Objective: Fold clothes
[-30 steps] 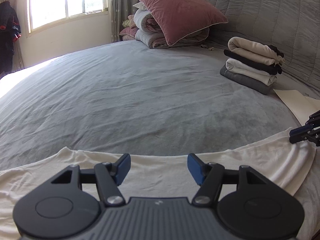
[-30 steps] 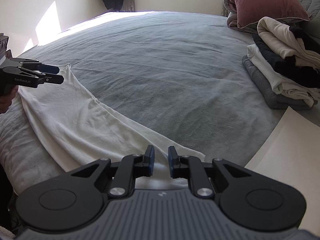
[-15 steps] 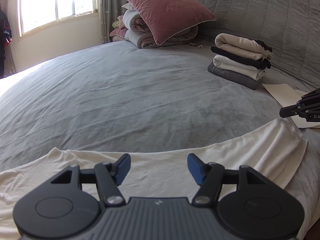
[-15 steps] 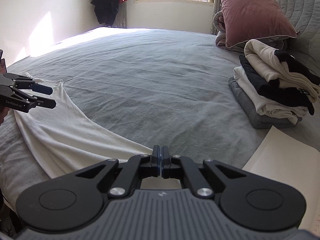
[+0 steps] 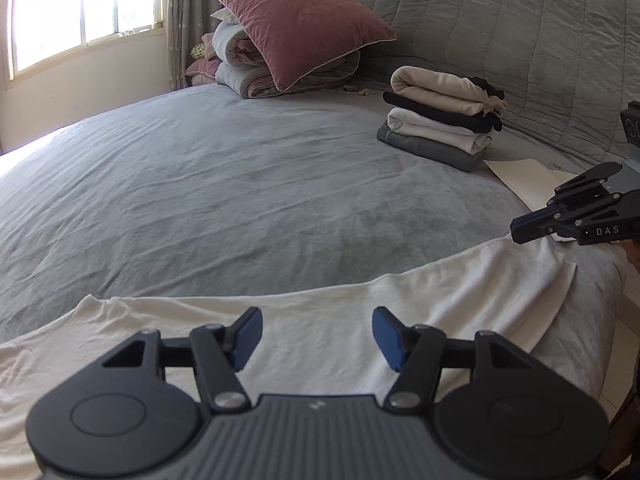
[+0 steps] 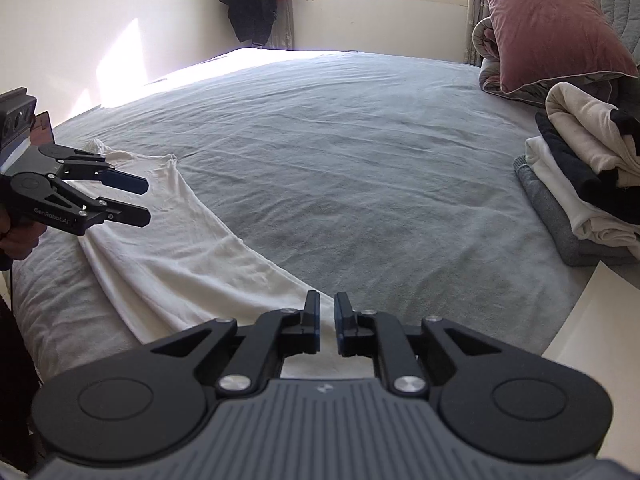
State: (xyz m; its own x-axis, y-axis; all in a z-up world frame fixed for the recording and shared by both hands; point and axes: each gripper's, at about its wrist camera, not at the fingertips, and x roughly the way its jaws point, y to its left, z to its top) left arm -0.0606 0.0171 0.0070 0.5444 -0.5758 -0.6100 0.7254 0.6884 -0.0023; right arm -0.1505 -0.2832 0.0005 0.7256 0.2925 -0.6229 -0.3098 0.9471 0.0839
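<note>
A white garment (image 5: 440, 300) (image 6: 180, 248) lies stretched along the near edge of the grey bed (image 5: 200, 200). My left gripper (image 5: 318, 332) (image 6: 146, 200) hovers open over the garment's neck end; its jaws are closing slightly and hold nothing. My right gripper (image 6: 327, 320) (image 5: 516, 232) is at the garment's other end. Its jaws are opening to a narrow gap. White cloth shows through that gap, but the pads do not press on it.
A stack of folded clothes (image 5: 440, 120) (image 6: 580, 184) sits at the far right by the quilted headboard (image 5: 520, 40). A pink pillow (image 5: 296, 20) rests on rolled bedding behind. A cream sheet (image 5: 524, 176) (image 6: 600, 320) lies near my right gripper. Dark clothes (image 6: 256, 0) hang by the window.
My right gripper's jaws closed fully, then parted to a narrow gap, and it rose a little. The left gripper stayed open over the garment while its view turned slightly.
</note>
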